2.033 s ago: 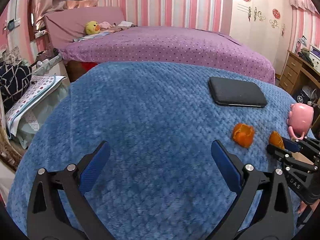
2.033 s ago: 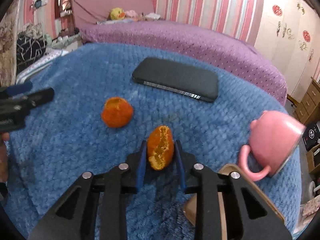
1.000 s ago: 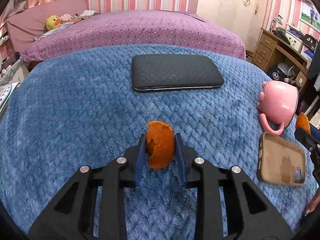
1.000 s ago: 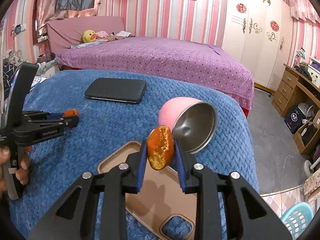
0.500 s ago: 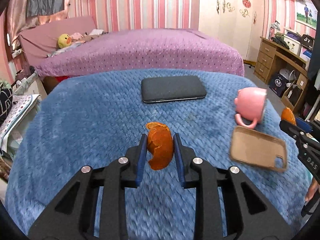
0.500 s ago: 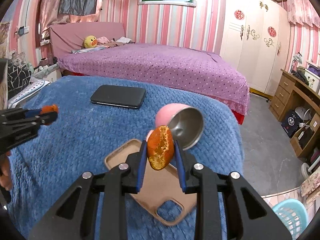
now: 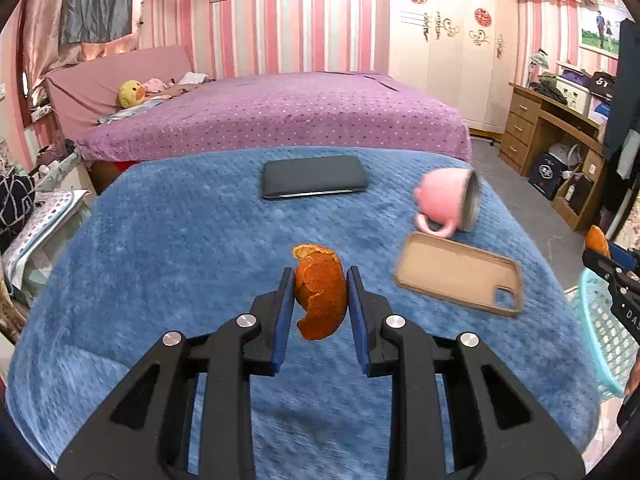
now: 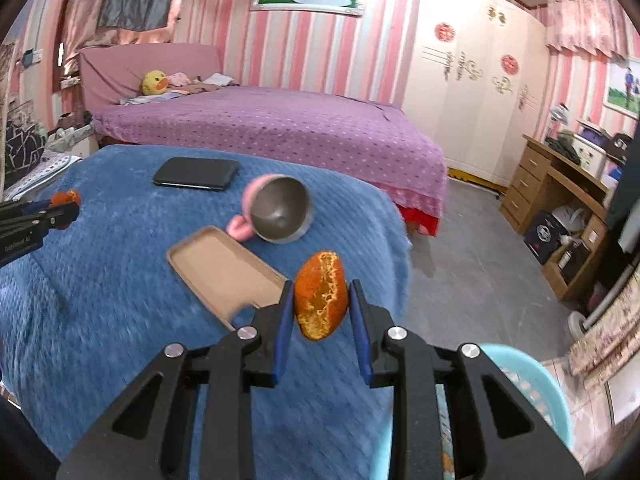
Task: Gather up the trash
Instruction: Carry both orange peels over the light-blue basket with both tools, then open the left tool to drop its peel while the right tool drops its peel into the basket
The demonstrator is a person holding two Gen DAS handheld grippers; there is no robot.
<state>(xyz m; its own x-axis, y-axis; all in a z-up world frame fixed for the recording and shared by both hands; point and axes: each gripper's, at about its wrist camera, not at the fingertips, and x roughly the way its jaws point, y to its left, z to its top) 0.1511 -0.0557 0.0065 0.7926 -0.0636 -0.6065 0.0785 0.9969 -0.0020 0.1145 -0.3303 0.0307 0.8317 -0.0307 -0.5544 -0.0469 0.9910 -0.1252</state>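
Note:
My left gripper (image 7: 320, 276) is shut on a curled piece of orange peel (image 7: 320, 300), held above the blue blanket (image 7: 168, 248). In the right wrist view my right gripper (image 8: 322, 290) is shut on a second piece of orange peel (image 8: 321, 294), its pithy inside facing the camera, past the blanket's right edge. A light blue basket (image 8: 532, 384) sits on the floor just below and right of it. The same basket (image 7: 600, 332) shows at the right edge of the left wrist view, beneath the right gripper (image 7: 596, 254). The left gripper (image 8: 66, 204) appears at far left in the right wrist view.
On the blanket lie a black phone (image 7: 314, 178), a tipped pink mug (image 7: 448, 200) and a tan phone case (image 7: 460, 278). A purple bed (image 7: 280, 116) stands behind. A wooden desk (image 8: 560, 188) and grey floor (image 8: 472, 264) lie to the right.
Both grippers have pulled back and risen with their peels. The right one has swung right, off the blanket's edge, bringing the blue basket into view below it.

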